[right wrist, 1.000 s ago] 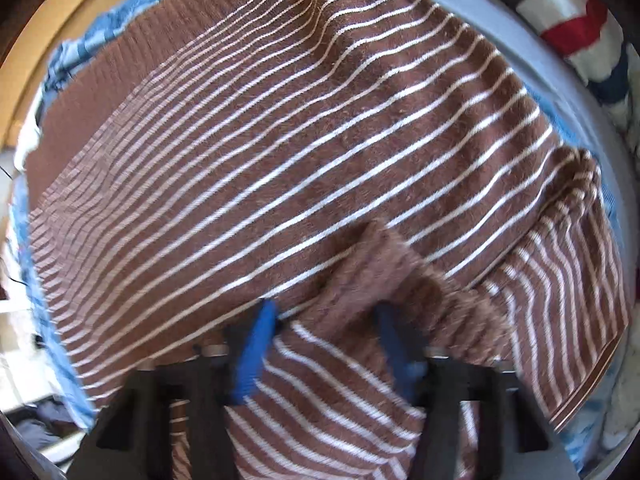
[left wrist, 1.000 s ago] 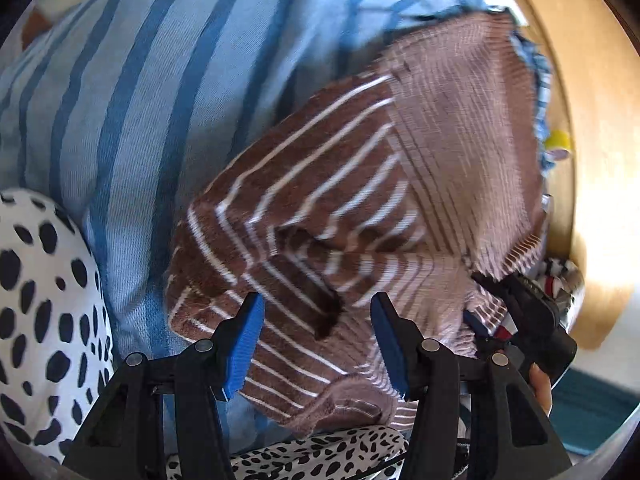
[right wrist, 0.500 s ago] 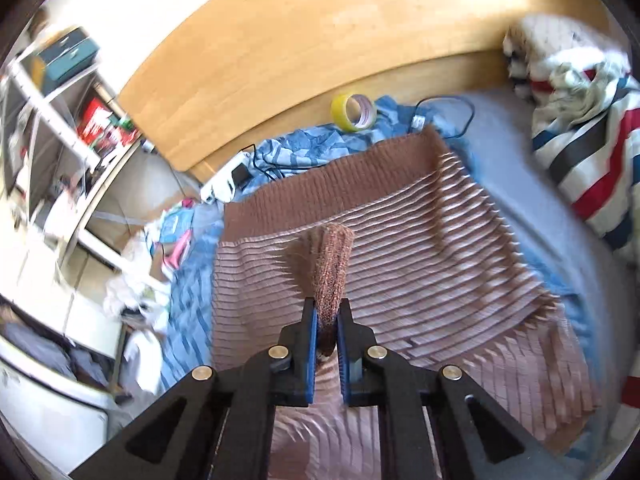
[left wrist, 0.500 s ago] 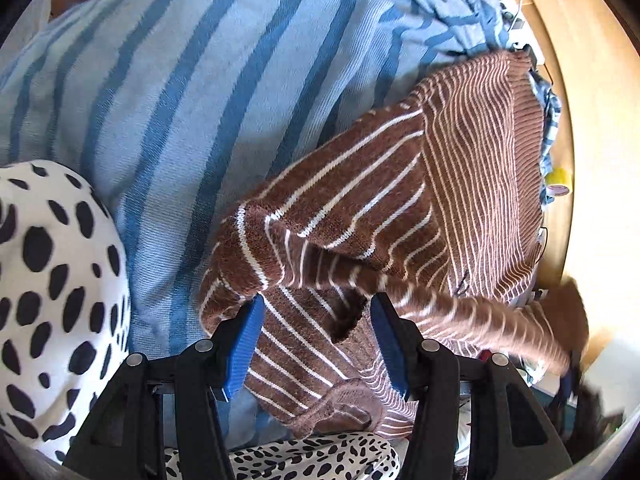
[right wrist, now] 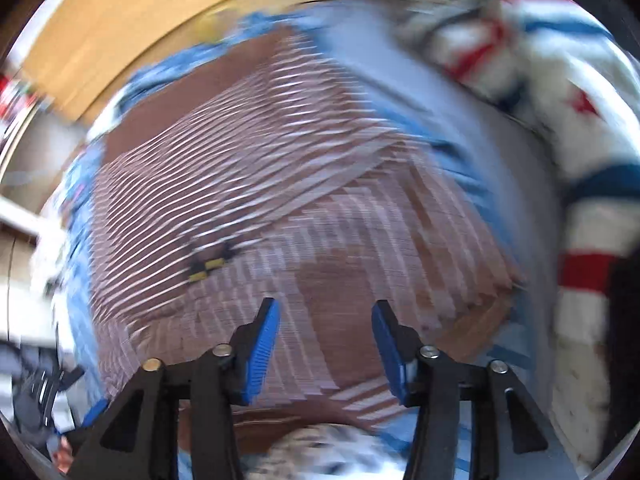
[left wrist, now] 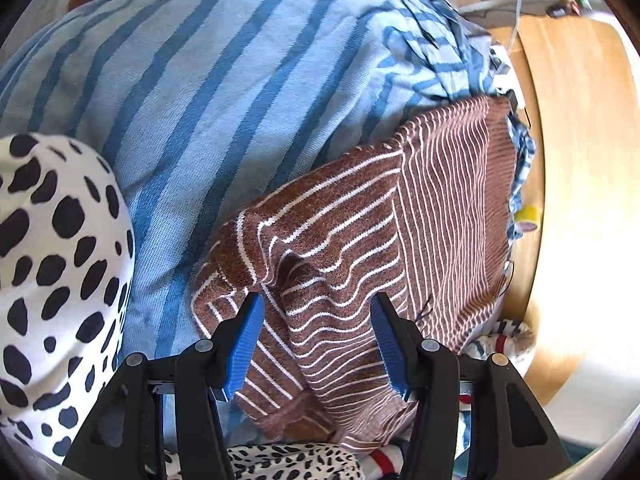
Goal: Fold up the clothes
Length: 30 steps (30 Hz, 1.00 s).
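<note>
Brown striped sweater lies centre to lower right of the left wrist view, on a blue striped duvet; spotted cloth at left edge. Left gripper jaws apart, above sweater folds, nothing clamped. Right wrist view blurred: right gripper jaws opening, nothing gripped, sweater below, filling mid-frame. Red-blue striped white garment at right.

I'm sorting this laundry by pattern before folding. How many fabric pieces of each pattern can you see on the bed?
Brown with white stripes: 1, the brown striped sweater
Light blue with darker blue stripes: 1, the blue striped cover
White with black spots: 1, the spotted fabric
White with red and navy stripes: 1, the red and navy striped garment
Total: 4
</note>
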Tool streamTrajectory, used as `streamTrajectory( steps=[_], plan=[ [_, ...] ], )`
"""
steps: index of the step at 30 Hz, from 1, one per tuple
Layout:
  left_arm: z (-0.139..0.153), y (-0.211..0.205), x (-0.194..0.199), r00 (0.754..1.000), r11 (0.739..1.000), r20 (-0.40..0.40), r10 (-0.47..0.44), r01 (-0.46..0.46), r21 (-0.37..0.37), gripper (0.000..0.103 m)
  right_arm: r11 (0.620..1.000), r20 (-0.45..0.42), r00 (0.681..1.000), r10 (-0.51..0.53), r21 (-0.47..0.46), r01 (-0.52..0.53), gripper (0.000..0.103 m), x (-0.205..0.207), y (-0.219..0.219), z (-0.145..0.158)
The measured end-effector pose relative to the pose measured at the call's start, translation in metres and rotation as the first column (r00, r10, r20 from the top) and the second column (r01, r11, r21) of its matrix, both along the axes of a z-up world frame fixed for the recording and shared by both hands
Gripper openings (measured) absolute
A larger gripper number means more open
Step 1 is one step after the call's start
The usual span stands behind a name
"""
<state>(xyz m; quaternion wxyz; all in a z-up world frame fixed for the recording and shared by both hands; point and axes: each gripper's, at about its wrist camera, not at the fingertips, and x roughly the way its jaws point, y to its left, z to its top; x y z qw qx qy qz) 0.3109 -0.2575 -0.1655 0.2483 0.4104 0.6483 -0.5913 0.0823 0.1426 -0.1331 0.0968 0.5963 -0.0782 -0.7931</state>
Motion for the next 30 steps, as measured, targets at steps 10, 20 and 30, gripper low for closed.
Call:
streamTrajectory(
  steps=[10, 20, 30],
  plan=[
    [-0.028, 0.015, -0.025, 0.998, 0.997, 0.051, -0.025, 0.028, -0.066, 0.056, 0.976, 0.019, 0.976, 0.216, -0.033, -0.215, 0.060, 0.027, -0.100, -0.009],
    [-0.021, -0.024, 0.041, 0.984, 0.979, 0.004, 0.178, -0.176, -0.103, 0.026, 0.977, -0.002, 0.981, 0.195, -0.092, -0.194, 0.065, 0.028, -0.091, -0.008],
    [-0.022, -0.033, 0.028, 0.994, 0.991, 0.028, 0.104, -0.101, -0.086, 0.026, 0.891, -0.013, 0.896, 0.444, -0.098, -0.443, 0.066, 0.006, -0.170, -0.017]
  ],
)
